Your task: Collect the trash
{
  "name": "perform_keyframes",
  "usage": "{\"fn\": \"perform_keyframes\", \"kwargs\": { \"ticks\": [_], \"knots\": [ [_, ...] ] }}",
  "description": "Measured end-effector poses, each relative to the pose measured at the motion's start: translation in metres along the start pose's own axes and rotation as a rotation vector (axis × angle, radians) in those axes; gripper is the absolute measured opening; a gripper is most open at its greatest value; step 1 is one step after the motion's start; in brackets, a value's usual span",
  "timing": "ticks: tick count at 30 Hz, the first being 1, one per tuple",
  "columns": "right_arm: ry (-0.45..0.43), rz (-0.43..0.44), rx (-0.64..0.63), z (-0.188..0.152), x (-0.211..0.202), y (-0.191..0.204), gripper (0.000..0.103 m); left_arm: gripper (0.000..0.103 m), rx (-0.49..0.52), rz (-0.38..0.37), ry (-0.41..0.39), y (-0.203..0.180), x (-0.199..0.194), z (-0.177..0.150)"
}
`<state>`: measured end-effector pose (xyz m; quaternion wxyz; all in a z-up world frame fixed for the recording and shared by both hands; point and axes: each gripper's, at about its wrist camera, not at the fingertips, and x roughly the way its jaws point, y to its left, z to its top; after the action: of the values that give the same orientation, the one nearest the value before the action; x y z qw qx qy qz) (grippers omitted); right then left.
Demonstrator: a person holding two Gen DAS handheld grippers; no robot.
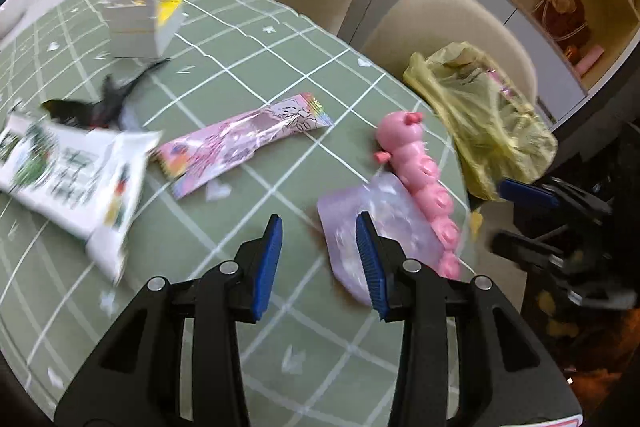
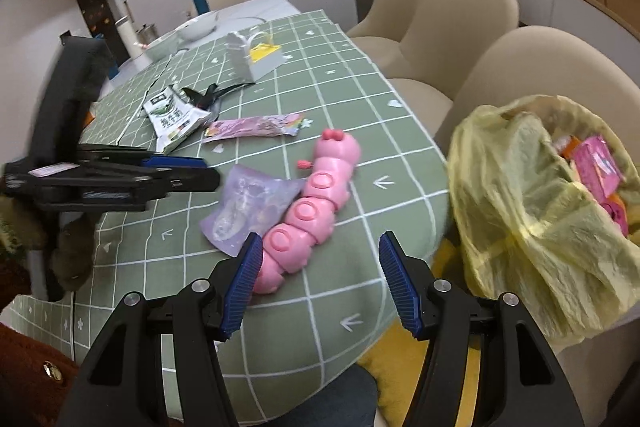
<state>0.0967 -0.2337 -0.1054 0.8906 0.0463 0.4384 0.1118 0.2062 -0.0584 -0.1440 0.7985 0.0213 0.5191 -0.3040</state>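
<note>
Left wrist view showed the left gripper [image 1: 319, 259] spread wide and empty above the green checked tabletop [image 1: 248, 67], its right finger over a translucent purple plastic pouch [image 1: 360, 227] lying against a pink segmented caterpillar toy [image 1: 424, 183]. The right gripper [image 2: 320, 277] also stood wide open, holding nothing, beside a yellow plastic trash bag [image 2: 532, 219] at the tabletop's edge.

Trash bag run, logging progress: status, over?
Both grippers open, empty. Purple wrapper on table beside pink caterpillar toy. Yellow bag open at right.
</note>
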Motion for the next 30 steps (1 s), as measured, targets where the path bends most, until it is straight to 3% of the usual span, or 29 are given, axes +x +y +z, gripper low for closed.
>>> {"fn": "perform_keyframes", "kwargs": {
  "ticks": [1, 5, 7, 12, 15, 21, 26, 30],
  "knots": [
    [-0.007, -0.002, 0.005, 0.000, -0.003, -0.002, 0.057, 0.036, 0.008, 0.010, -0.004, 0.000, 0.003, 0.003],
    [-0.038, -0.009, 0.015, 0.000, -0.013, -0.007, 0.057, 0.004, -0.007, -0.020, 0.004, -0.010, 0.000, 0.008],
    [-0.044, -0.002, 0.012, 0.005, -0.012, -0.007, 0.057, 0.001, -0.014, -0.007, -0.009, -0.012, -0.008, 0.005],
    [-0.047, 0.040, -0.097, 0.039, 0.010, 0.013, 0.057, 0.001, -0.102, 0.033, -0.055, 0.009, -0.052, -0.020],
    [-0.019, 0.094, -0.171, 0.064, 0.037, 0.032, 0.057, 0.001, -0.168, 0.123, -0.076, 0.041, -0.078, -0.041],
    [0.127, 0.177, -0.408, 0.107, 0.110, 0.081, 0.057, 0.001, -0.380, 0.199, -0.108, 0.103, -0.104, -0.071],
    [0.220, 0.188, -0.396, 0.121, 0.156, 0.082, 0.057, 0.001, -0.416, 0.239, -0.147, 0.113, -0.116, -0.073],
    [0.222, 0.197, -0.357, 0.114, 0.155, 0.076, 0.057, 0.001, -0.390, 0.253, -0.154, 0.105, -0.116, -0.065]
  ]
}}
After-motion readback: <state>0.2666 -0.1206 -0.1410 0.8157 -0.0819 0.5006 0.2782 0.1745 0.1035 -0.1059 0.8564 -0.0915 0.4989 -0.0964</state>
